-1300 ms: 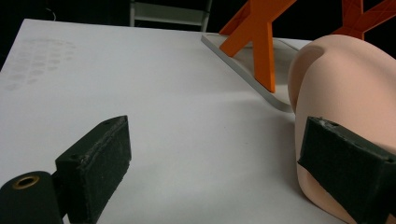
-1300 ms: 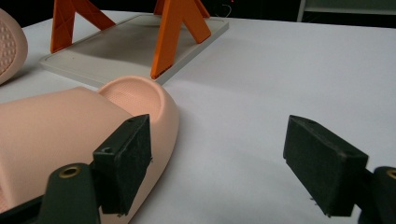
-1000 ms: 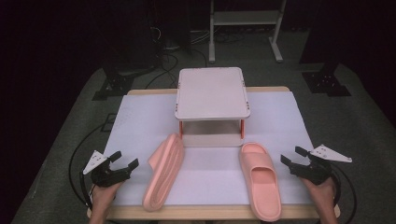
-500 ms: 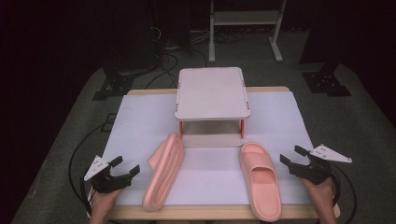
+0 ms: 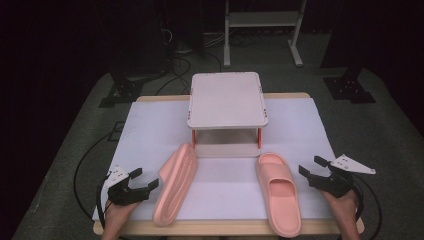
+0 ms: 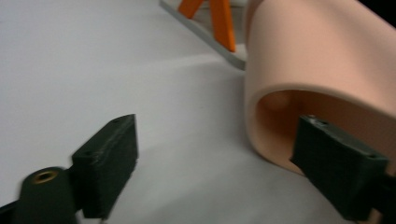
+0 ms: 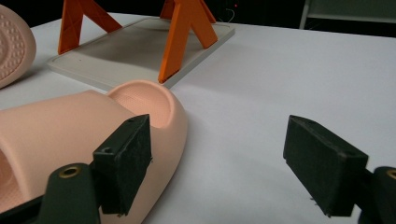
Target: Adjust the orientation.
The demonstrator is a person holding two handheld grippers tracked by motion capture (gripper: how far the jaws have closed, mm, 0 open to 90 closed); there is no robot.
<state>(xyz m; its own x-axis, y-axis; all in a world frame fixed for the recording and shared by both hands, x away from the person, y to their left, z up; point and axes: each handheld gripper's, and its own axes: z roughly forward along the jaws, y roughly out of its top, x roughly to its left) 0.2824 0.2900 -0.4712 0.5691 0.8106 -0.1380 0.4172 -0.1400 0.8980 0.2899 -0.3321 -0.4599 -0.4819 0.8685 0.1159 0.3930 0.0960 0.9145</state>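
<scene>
- Since the earlier frames, my left gripper has slid back toward me and down along the table's near-left edge; my right gripper sits where it was, and neither slipper has shifted.
- White paper-covered wooden table: everything lies on it.
- Two-tier white plastic shoe rack with orange legs: it stands at the middle of the table. Its top shelf is bare, and what I can see of the lower tray holds nothing either.
- Pink foam slipper tipped on its side: it lies left of centre, just in front of the rack, with its strap opening turned toward my left gripper.
- Pink foam slipper lying flat, sole down: it sits right of centre, near my right gripper, its toe end close to the rack's lower tray.
- Both grippers: jaws spread apart and empty, each just beside its own slipper.
- To do this well, I think I should bring the left jaws around the tipped slipper's strap edge, one jaw inside the opening, and close gently, since the foam will squash; likewise the right jaws over the flat slipper's side wall.
</scene>
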